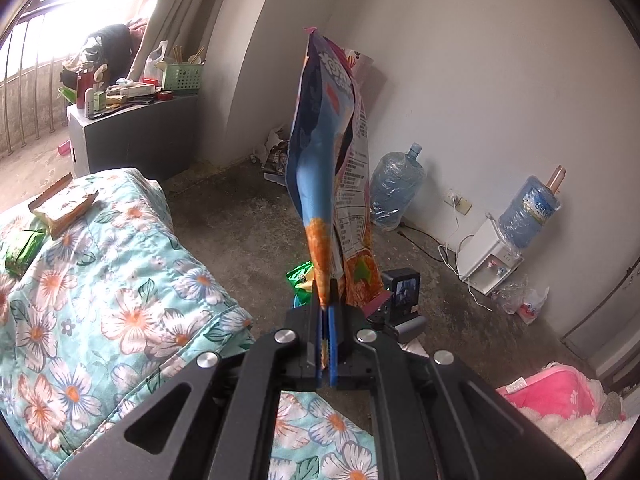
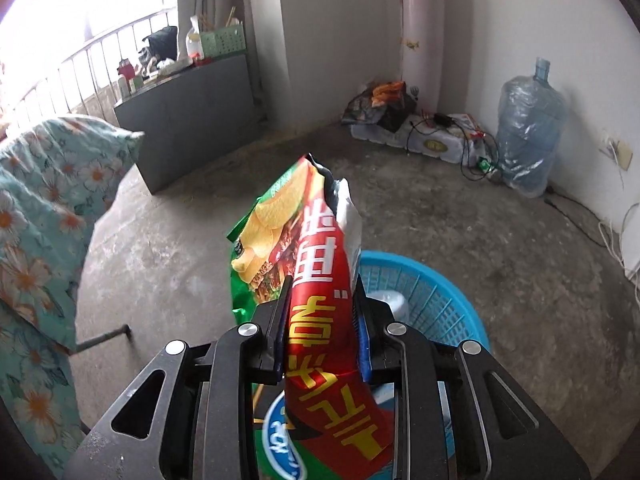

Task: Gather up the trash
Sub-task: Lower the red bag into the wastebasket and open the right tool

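Note:
My left gripper (image 1: 326, 294) is shut on the bottom edge of a tall blue and orange snack bag (image 1: 328, 140), which stands upright out of the jaws above the bed's edge. Just beyond it a green wrapper (image 1: 300, 276) and a small black camera (image 1: 402, 286) show. My right gripper (image 2: 322, 292) is shut on a red and green chip bag (image 2: 304, 240), held over a blue plastic basket (image 2: 440, 292) on the concrete floor. A white object (image 2: 390, 300) lies inside the basket. On the floral quilt (image 1: 120, 300) rest a green packet (image 1: 22, 250) and a brown paper wrapper (image 1: 64, 204).
A grey cabinet (image 2: 192, 108) with clutter on top stands by the window. Water jugs (image 2: 532, 132), a white dispenser (image 1: 486, 258), wall sockets and trailing cables (image 2: 472, 148) line the right wall. A pile of bags (image 2: 380, 104) sits in the corner. A pink cushion (image 1: 556, 392) lies at lower right.

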The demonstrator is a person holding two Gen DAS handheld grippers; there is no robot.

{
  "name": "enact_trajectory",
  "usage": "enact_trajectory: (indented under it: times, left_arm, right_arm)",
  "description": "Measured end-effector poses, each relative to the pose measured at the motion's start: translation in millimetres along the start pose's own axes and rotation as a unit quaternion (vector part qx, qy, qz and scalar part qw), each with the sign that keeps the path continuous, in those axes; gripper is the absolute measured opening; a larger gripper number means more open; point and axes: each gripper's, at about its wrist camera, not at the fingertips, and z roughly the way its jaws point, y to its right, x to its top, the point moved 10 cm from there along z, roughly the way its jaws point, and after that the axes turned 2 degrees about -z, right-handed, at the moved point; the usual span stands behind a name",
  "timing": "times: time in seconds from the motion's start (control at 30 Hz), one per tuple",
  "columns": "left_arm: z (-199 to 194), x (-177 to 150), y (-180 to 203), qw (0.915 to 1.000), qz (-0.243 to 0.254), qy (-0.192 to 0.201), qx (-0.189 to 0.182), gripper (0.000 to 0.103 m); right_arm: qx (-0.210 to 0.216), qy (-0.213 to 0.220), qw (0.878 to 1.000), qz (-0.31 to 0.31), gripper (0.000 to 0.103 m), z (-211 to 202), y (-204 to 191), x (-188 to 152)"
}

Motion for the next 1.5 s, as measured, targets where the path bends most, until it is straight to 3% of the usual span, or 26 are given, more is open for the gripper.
enact_trajectory:
  times: [0.13, 0.2, 0.33, 0.43, 0.53, 0.63, 0.8, 0.87, 0.93, 1.0, 1.17, 1.33, 1.43, 1.5]
  left_arm:
    - [5.8, -1.0, -7.3, 1.0, -0.007, -0.007, -0.002, 0.002]
    - [8.2, -0.1, -7.9, 1.0, -0.006, -0.006, -0.001, 0.002]
    - [12.4, 1.5, -5.0, 1.0, -0.006, -0.006, -0.005, 0.002]
    - [12.7, 2.0, -1.3, 0.9999, -0.007, -0.004, -0.009, 0.002]
    - [11.0, 1.4, 0.3, 0.9999, -0.005, -0.004, -0.008, 0.002]
    - [8.6, 0.9, -2.0, 1.0, -0.006, -0.003, -0.003, 0.002]
    - [8.0, -0.9, -3.3, 1.0, -0.007, -0.006, -0.003, 0.002]
    - [8.8, -2.2, -1.3, 0.9999, -0.007, -0.008, -0.007, 0.002]
    - [8.8, -3.1, 0.4, 0.9999, -0.008, -0.009, -0.011, 0.002]
    - [9.4, -3.2, 0.7, 0.9998, -0.01, -0.01, -0.014, 0.002]
    - [8.8, -3.9, -0.1, 0.9996, -0.016, -0.011, -0.021, 0.002]
    - [5.1, -4.9, -0.8, 0.9996, -0.017, -0.009, -0.022, 0.002]
    - [3.3, -6.3, -0.3, 0.9996, -0.015, -0.01, -0.022, 0.002]
    - [2.5, -7.1, 0.8, 0.9996, -0.013, -0.011, -0.024, 0.002]
  right_arm:
    - [-0.02, -0.022, 0.999, -0.033, 0.024, 9.7, 3.1, -22.9]
    - [-0.04, 0.006, 0.999, -0.034, 0.024, -1.7, 9.2, -12.3]
    - [-0.055, 0.081, 0.995, 0.021, 0.024, -22.1, 24.4, 31.1]
    - [-0.095, 0.121, 0.988, 0.011, 0.024, -29.7, 25.8, 48.5]
    - [-0.096, 0.093, 0.989, -0.067, 0.024, -9.7, -4.5, 27.5]
    - [-0.095, 0.064, 0.982, -0.152, 0.024, 7.9, -24.3, -9.2]
    - [-0.088, 0.019, 0.976, -0.2, 0.024, 9.0, -25.4, -56.8]
    - [-0.076, -0.008, 0.979, -0.19, 0.025, 3.3, -19.4, -69.3]
    - [-0.066, -0.033, 0.982, -0.172, 0.035, -2.9, -6.9, -74.9]
    - [-0.057, -0.051, 0.986, -0.146, 0.061, -13.5, 5.3, -78.9]
    - [-0.049, -0.051, 0.991, -0.118, 0.08, -48.6, 14.5, -74.3]
    - [-0.029, -0.001, 0.998, -0.055, 0.083, -77.7, 15.0, -46.8]
    - [0.024, 0.029, 0.998, 0.044, 0.083, -78.6, 30.2, -11.9]
    - [0.057, 0.031, 0.99, 0.122, 0.083, -70.6, 38.9, 11.6]
